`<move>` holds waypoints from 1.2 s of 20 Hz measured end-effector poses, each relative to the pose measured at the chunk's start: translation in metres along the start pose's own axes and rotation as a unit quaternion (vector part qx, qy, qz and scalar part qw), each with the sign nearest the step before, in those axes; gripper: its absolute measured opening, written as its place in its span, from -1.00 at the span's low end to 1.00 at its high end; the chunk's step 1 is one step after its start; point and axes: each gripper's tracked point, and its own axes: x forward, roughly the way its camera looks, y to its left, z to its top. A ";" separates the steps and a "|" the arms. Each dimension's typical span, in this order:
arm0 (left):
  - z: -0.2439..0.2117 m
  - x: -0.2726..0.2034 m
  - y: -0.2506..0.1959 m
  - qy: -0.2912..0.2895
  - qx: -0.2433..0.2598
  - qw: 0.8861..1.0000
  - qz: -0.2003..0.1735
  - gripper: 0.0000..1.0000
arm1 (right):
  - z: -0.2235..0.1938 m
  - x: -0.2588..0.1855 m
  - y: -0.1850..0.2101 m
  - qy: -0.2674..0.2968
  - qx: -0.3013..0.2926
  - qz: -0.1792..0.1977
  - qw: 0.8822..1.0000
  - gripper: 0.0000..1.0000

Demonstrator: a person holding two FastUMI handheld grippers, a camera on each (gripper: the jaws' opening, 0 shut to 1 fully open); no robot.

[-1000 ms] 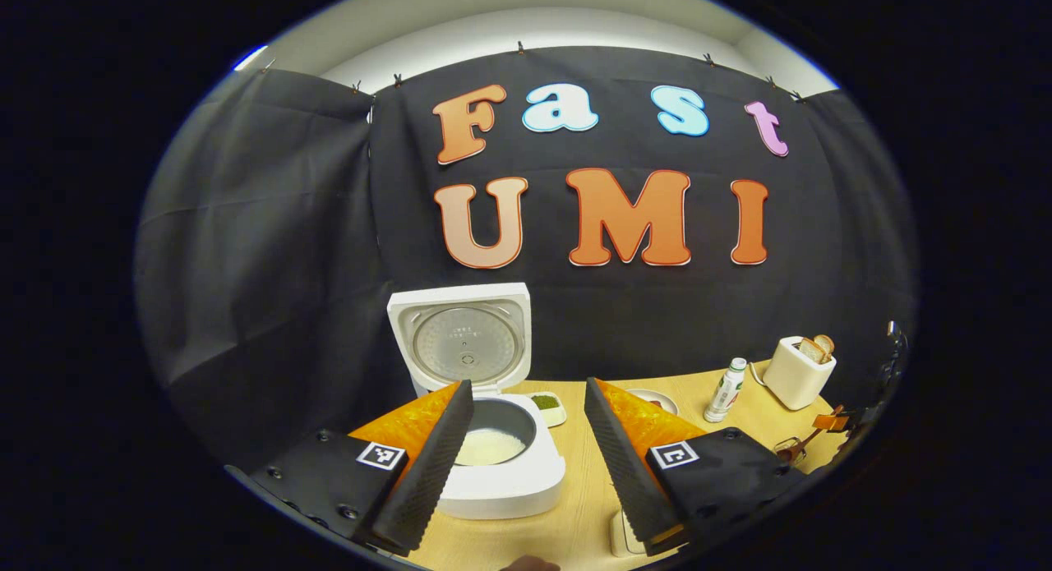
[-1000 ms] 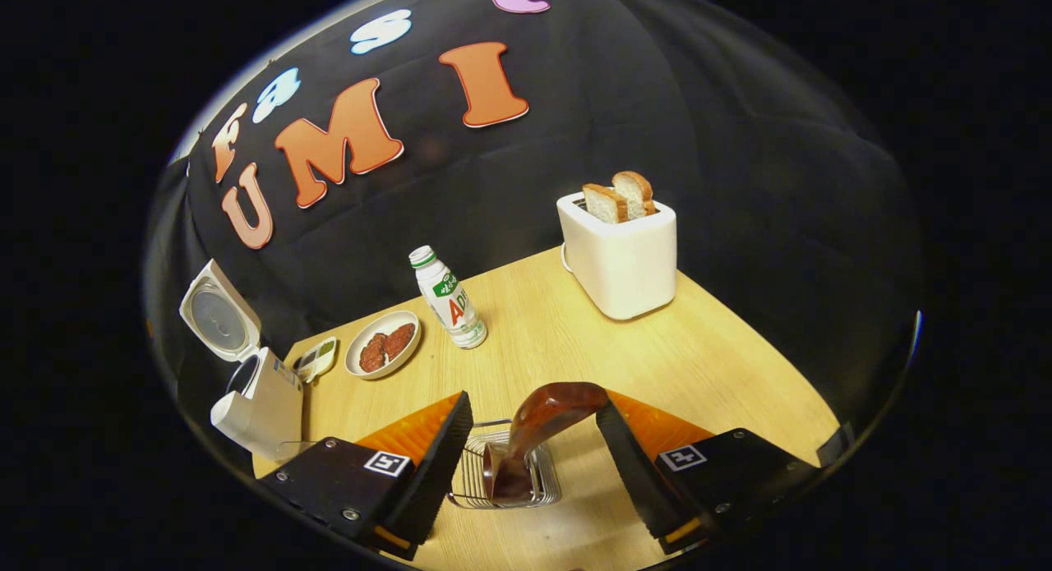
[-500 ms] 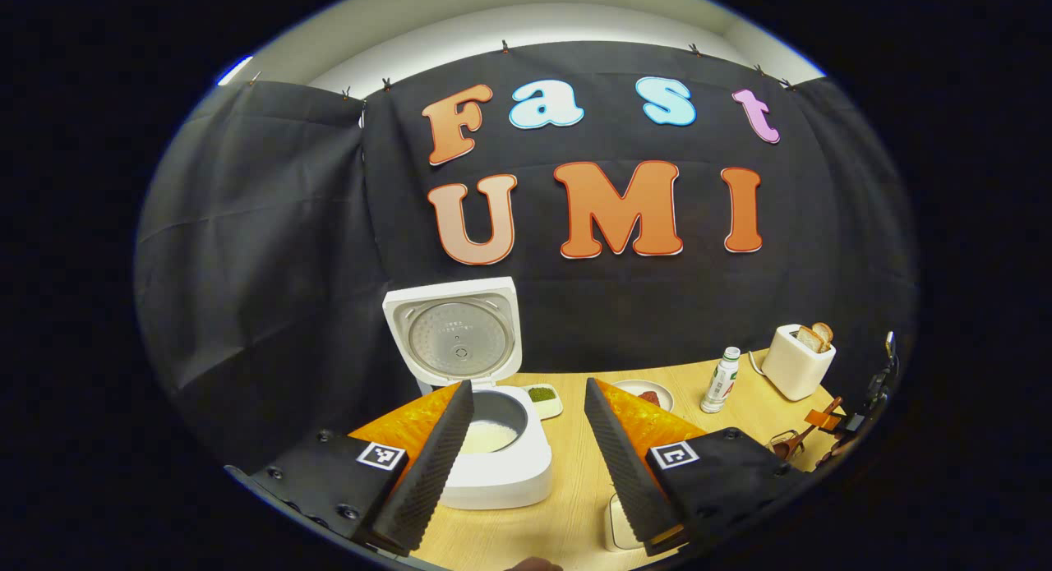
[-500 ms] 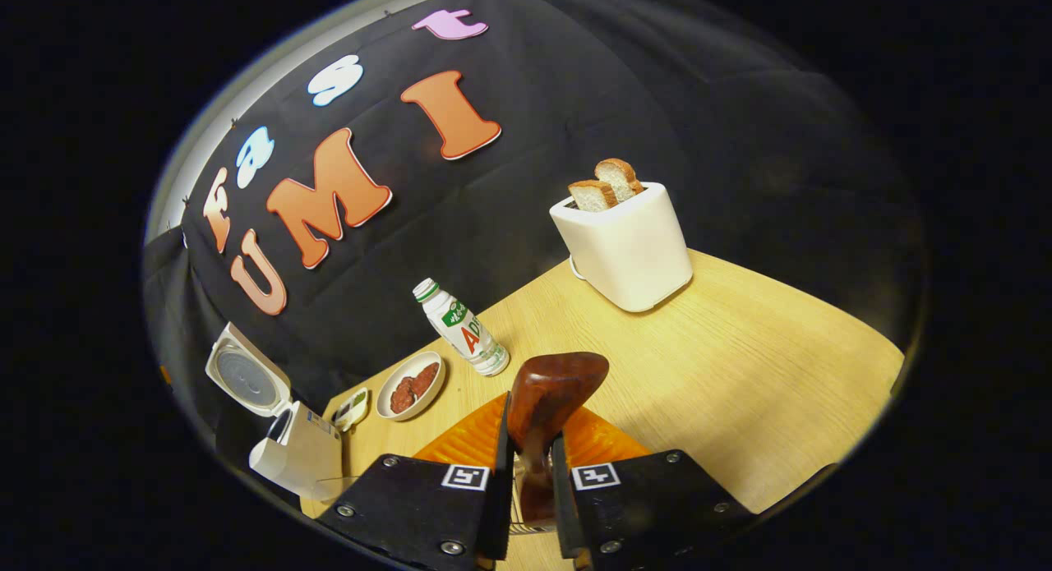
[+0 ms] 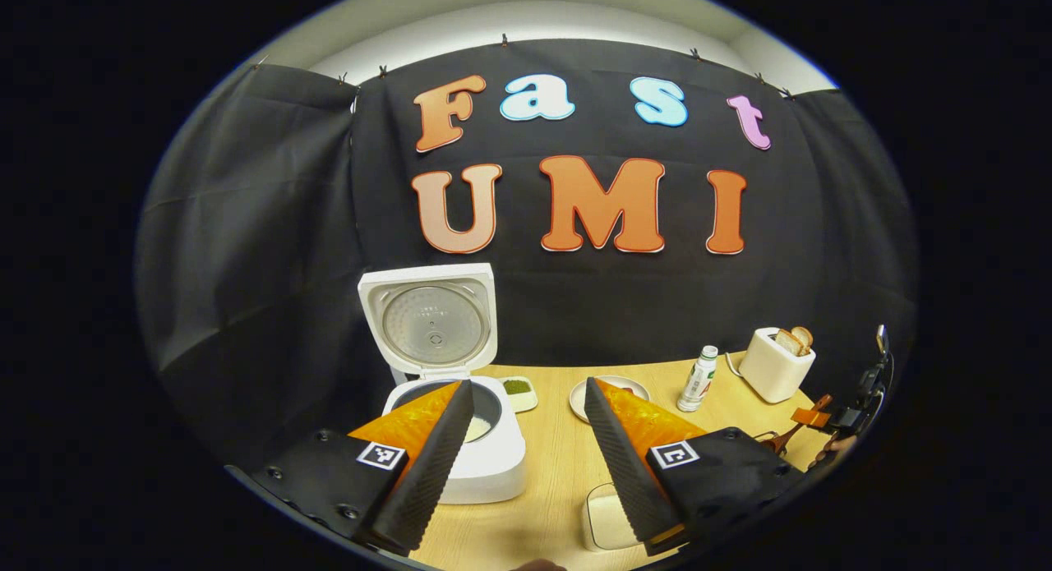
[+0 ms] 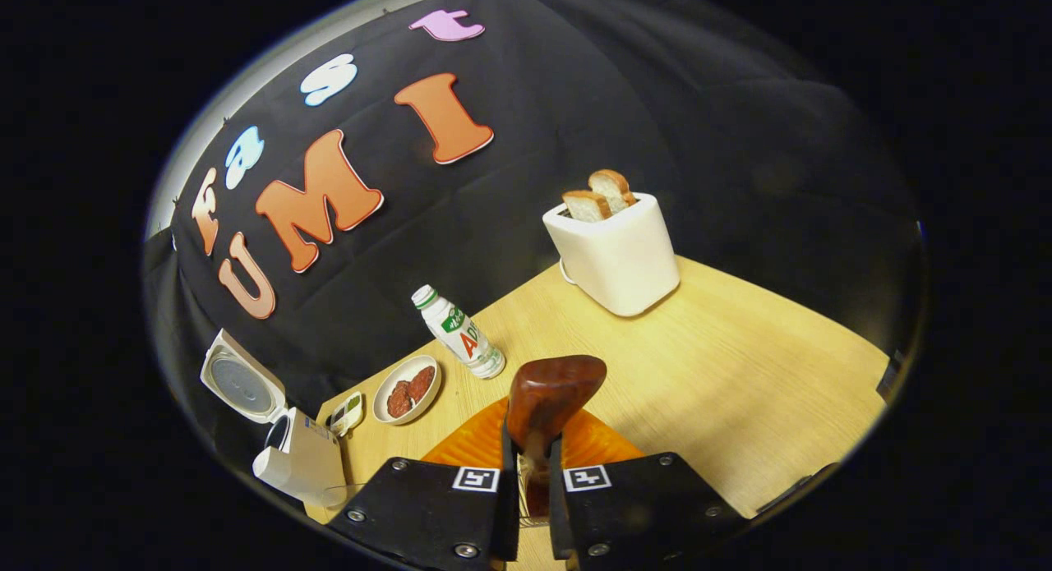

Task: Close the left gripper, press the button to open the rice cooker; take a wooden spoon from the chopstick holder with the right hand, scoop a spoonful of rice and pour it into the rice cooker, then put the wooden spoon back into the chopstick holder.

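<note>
Right gripper (image 6: 528, 485) is clamped on the wooden spoon (image 6: 549, 394), bowl end up, just above the wire chopstick holder (image 6: 523, 505) on the wooden table (image 6: 740, 390). Left gripper (image 5: 526, 472) hangs with fingers spread wide, holding nothing, in front of the rice cooker (image 5: 460, 439), whose lid (image 5: 429, 320) stands open with white rice inside.

A second ago the right gripper (image 6: 526, 505) stood with its fingers spread either side of the dark brown wooden spoon (image 6: 549, 394); now both fingers are pressed against the spoon's handle, bowl uppermost. In the left gripper view, the white rice cooker with its raised lid (image 5: 448, 390) and the pale wooden table (image 5: 555, 481) have drawn farther off, and the left gripper (image 5: 526, 464) has pulled back from them.
</note>
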 end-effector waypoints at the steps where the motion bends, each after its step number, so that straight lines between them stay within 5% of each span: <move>1: -0.001 0.002 0.003 0.000 -0.002 1.000 -0.003 0.84 | 0.009 -0.007 0.006 -0.011 -0.004 -0.002 1.000 -0.71; 6: -0.002 0.009 0.016 -0.006 -0.009 1.000 -0.014 0.84 | 0.040 -0.053 0.056 -0.046 -0.031 0.031 0.998 -0.72; 15: -0.019 0.008 0.039 0.008 -0.019 0.999 -0.024 0.86 | -0.013 -0.087 0.199 -0.015 -0.127 0.157 0.979 -0.72; 19: -0.035 0.000 0.062 0.019 -0.024 0.999 -0.008 0.84 | -0.059 -0.080 0.219 0.020 -0.198 0.162 0.967 -0.72; 24: -0.049 -0.011 0.094 0.033 -0.032 0.999 0.020 0.84 | -0.096 -0.064 0.216 0.021 -0.327 0.134 0.935 -0.71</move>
